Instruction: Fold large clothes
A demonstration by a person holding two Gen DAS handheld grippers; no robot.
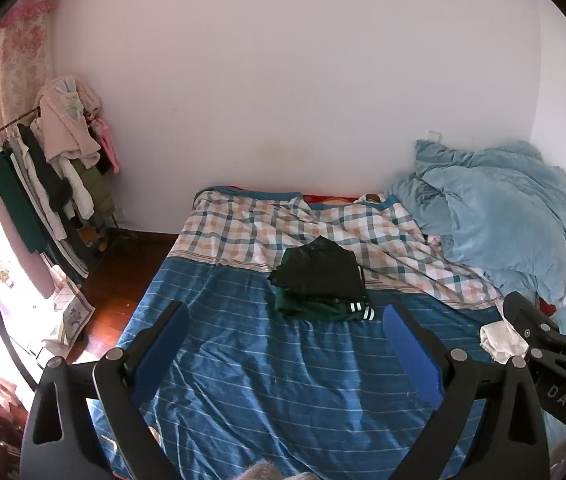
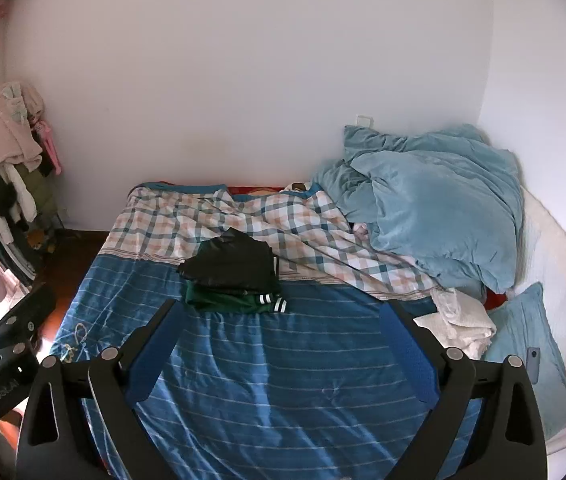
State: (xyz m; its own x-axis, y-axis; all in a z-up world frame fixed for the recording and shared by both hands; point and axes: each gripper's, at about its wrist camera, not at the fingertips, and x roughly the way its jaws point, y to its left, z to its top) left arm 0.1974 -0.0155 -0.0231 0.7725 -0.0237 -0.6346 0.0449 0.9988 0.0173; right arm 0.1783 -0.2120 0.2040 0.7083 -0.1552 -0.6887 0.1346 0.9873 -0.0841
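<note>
A folded stack lies mid-bed: a black garment (image 1: pixel 323 268) (image 2: pixel 231 260) on top of a green garment (image 1: pixel 315 309) (image 2: pixel 223 300) with white-striped cuffs. My left gripper (image 1: pixel 286 310) hovers over the blue striped sheet (image 1: pixel 263 380) just short of the stack, open, with nothing between its fingers. My right gripper (image 2: pixel 281 306) stands beside it, jaws wide open and empty, also just short of the stack. Each gripper shows at the edge of the other's view: the right gripper (image 1: pixel 543 320) and the left gripper (image 2: pixel 3 316).
A plaid quilt (image 1: pixel 243 228) covers the far part of the bed. A rumpled light blue duvet (image 2: pixel 435 208) is heaped at the far right. A white cloth (image 2: pixel 459 320) and a blue pillow (image 2: pixel 523 340) with a phone (image 2: pixel 533 364) lie right. A clothes rack (image 1: pixel 55 184) stands left over the wooden floor (image 1: pixel 115 280).
</note>
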